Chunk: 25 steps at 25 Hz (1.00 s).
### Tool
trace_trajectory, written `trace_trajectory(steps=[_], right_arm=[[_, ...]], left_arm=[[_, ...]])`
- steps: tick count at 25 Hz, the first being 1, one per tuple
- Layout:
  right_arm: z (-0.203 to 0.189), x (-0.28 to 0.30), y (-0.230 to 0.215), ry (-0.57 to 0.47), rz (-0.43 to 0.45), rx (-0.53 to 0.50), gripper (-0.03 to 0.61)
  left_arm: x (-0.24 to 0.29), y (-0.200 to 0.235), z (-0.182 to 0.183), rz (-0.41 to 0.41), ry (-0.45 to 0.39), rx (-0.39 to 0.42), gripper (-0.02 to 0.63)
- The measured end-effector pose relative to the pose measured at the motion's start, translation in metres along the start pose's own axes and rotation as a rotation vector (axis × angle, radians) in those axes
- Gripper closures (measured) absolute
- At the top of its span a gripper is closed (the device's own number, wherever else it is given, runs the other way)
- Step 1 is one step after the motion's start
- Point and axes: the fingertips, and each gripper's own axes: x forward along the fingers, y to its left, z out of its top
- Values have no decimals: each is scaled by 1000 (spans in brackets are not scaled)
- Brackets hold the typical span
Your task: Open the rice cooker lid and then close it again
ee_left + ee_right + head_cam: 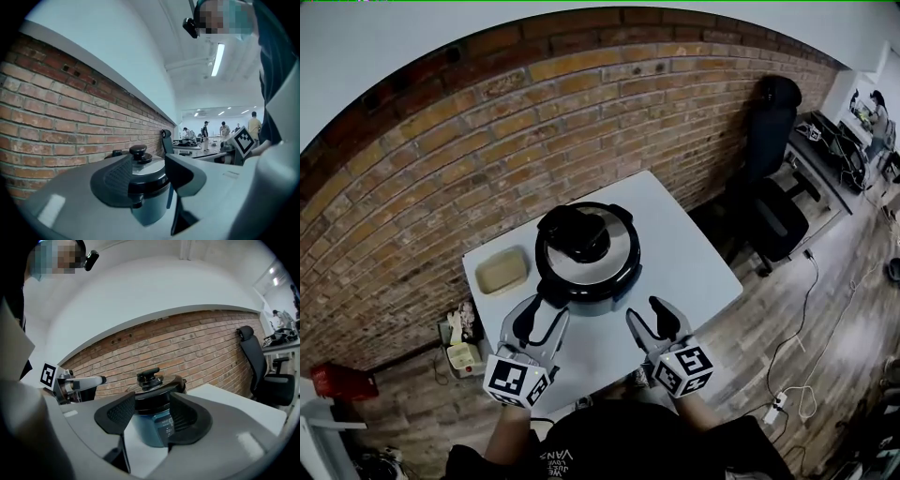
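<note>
L claw (540,321) (153,174): jaws apart, nothing clamped. The left gripper view shows the rice cooker (591,302) (150,206) framed btw the two pads, just ahead of the tips. Head view puts this claw at the cooker's front-left, near a black lug on the rim; whether it touches can't be told.

R claw (653,317) (152,417): jaws apart too, empty. The cooker (157,430) shows in the gap, tips just short of its front-right side. One claw stands each side of the pot, w/ the person's arms behind them at the bottom of the head view.

Cooker stands approx mid on the white tabletop (694,267), dark body, silver top. Lid (609,253) (161,383) is down, seated flat on the pot, w/ a black knob (577,232) (138,151) (150,376) on top.

A shallow tan tray (502,272) lies on the tabletop just beside the cooker, on its left. Brick wall (487,141) (197,343) runs behind the tabletop. Black office chair (773,187) (262,371) stands off the tabletop's right end, on a wood floor. Far back in the left gripper view, several people (225,129) stand in a lit room.
</note>
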Motion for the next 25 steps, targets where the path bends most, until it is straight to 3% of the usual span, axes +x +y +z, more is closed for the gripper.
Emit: trace_trajectory(steps=[5, 9, 12, 16, 25], right_arm=[[16, 22, -29, 31, 107, -19, 357], [21, 33, -44, 49, 179, -29, 357], [21, 34, -53, 64, 223, -39, 357], [23, 35, -61, 74, 261, -49, 357], [25, 34, -83, 71, 268, -41, 357]], left_arm=[[29, 2, 7, 94, -12, 0, 420], [55, 6, 12, 119, -10, 65, 392], [78, 10, 15, 103, 10, 117, 358], [108, 18, 13, 74, 45, 119, 331], [155, 29, -4, -5, 179, 147, 273]])
